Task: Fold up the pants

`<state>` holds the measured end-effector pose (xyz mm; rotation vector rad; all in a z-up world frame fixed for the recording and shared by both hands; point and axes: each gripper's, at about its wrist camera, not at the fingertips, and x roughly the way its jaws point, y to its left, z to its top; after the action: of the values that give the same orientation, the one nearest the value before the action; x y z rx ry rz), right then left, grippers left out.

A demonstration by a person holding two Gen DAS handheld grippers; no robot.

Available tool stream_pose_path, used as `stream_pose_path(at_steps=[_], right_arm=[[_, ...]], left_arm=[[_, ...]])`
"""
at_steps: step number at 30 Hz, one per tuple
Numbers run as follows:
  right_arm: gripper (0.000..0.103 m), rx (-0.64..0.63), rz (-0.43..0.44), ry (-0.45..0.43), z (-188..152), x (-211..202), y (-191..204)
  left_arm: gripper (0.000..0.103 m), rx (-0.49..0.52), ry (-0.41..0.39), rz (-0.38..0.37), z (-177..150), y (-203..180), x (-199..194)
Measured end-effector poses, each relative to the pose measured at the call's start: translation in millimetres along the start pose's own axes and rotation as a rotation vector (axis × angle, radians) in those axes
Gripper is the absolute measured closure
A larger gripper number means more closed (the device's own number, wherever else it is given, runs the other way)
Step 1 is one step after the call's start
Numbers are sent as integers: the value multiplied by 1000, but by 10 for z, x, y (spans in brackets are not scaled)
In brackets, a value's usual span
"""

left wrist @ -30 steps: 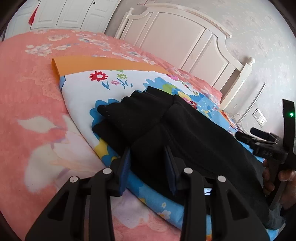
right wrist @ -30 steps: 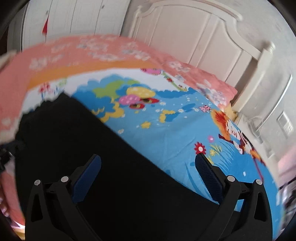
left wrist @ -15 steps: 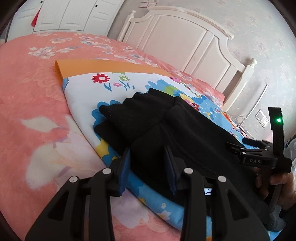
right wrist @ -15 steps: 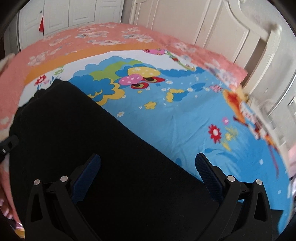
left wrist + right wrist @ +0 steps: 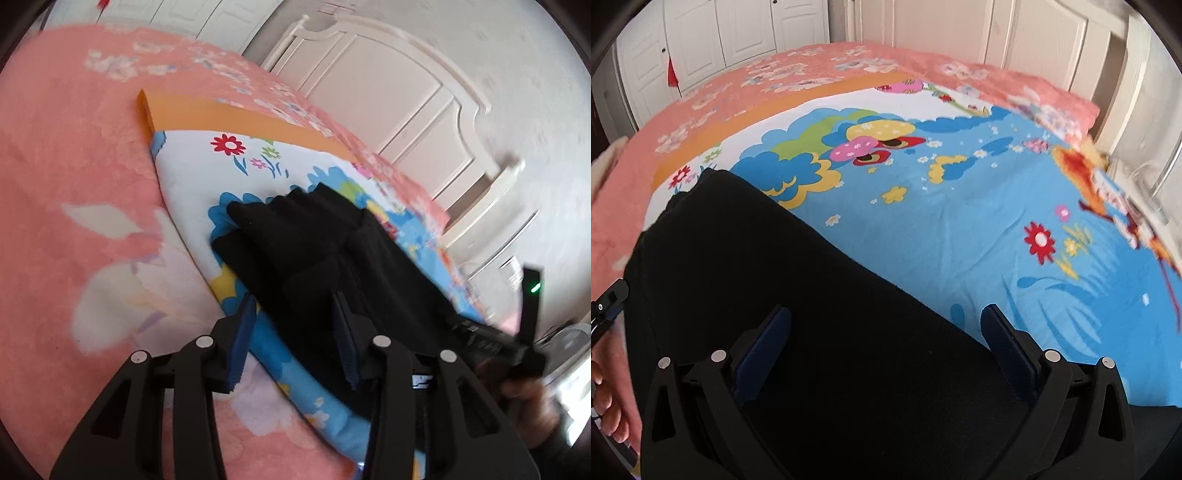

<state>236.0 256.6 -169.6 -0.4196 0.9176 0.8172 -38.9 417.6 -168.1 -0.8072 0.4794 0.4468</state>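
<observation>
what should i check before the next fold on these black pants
1. Pants lie on the cartoon sheet, not hanging off it: ok in what shows; their near end is out of frame.
2. Left gripper has cloth between its pads: ok, but whether they pinch it: cannot tell.
3. Right gripper gripping cloth: not ok, jaws wide above the pants.
4. Bunched end smoothed: not ok, rumpled.
5. Free sheet beyond the pants: ok.
</observation>
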Motion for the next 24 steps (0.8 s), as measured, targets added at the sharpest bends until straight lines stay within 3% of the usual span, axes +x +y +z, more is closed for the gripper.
stream_pose_path(at_steps=[5,7,8,9,11,13,16,18,21,22,24], right_arm=[[4,-2,22,17,21,14,-14],[4,-1,24,21,26,19,-19],[5,-4,26,30,38,23,-17],[5,-25,24,55,82,4,-7],[5,-62,33,8,168,-199,38],[5,-83,103,-58,279,-449,113],[6,-120,150,-18,424,-541,332],[10,-135,188,24,446,-492,490],[29,-153,206,98,447,-275,683],[36,-146,214,129,452,-166,730],[38,-102,231,187,438,28,757]], left_arm=[[63,-50,11,-62,166,16,-17],[64,-76,95,-66,204,21,121],[68,-87,113,-66,218,29,183],[83,-70,113,-72,237,6,194],[87,-7,63,-50,302,-76,85],[87,-31,43,-61,341,-49,8],[78,-89,93,-51,277,82,144],[71,-151,76,-83,239,175,107],[58,-255,57,-137,227,316,6],[58,-303,67,-178,225,378,7],[58,-396,89,-243,230,513,38]])
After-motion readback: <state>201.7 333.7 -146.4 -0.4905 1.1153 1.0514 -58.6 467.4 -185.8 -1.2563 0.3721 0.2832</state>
